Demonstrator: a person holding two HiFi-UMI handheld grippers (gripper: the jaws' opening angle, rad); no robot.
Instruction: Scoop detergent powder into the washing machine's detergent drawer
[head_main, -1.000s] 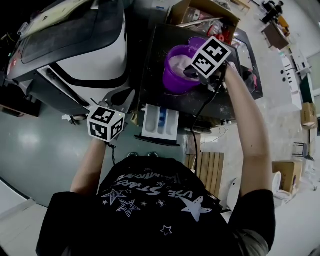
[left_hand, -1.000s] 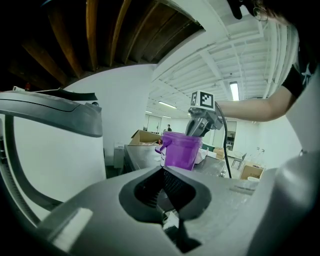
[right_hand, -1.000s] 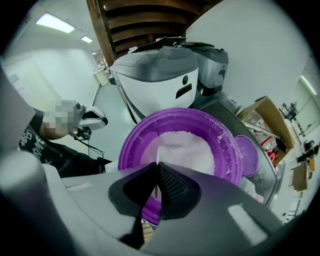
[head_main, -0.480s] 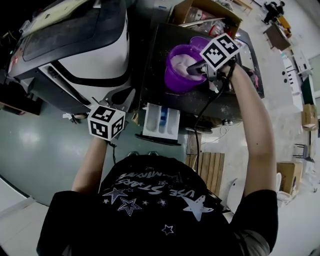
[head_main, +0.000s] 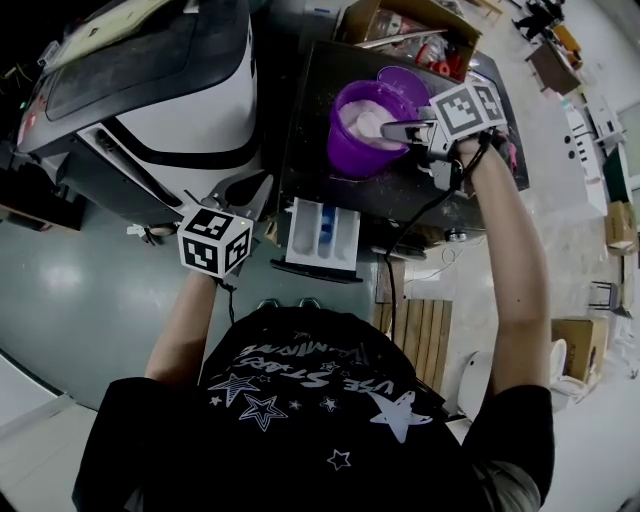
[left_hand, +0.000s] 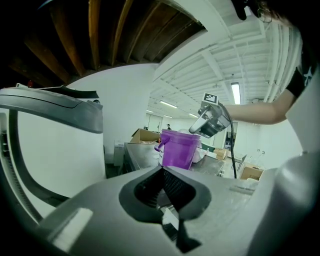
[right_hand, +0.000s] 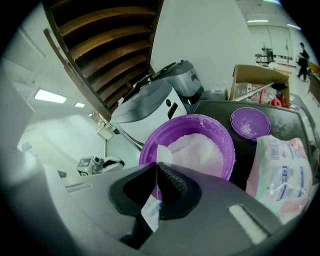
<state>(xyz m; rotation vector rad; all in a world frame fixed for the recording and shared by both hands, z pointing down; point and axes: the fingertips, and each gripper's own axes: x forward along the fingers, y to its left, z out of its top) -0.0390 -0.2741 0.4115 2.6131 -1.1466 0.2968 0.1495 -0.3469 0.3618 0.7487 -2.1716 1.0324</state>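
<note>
Overhead, a person stands at a washing machine (head_main: 170, 95) whose detergent drawer (head_main: 322, 236) is pulled open, just below a dark table (head_main: 305, 150). On the table sits a purple bucket (right_hand: 226, 137) filled with white detergent powder (right_hand: 197, 150); a purple lid (right_hand: 250, 123) lies just beyond it and a pink-and-white packet (right_hand: 280, 170) lies beside it. The right gripper (right_hand: 156, 167) hangs at the bucket's rim, its jaws pinched on a thin white scoop (right_hand: 162, 154) seen edge-on above the powder. The left gripper (left_hand: 162, 172) is well apart, beside the drawer, with its jaws closed together on nothing.
</note>
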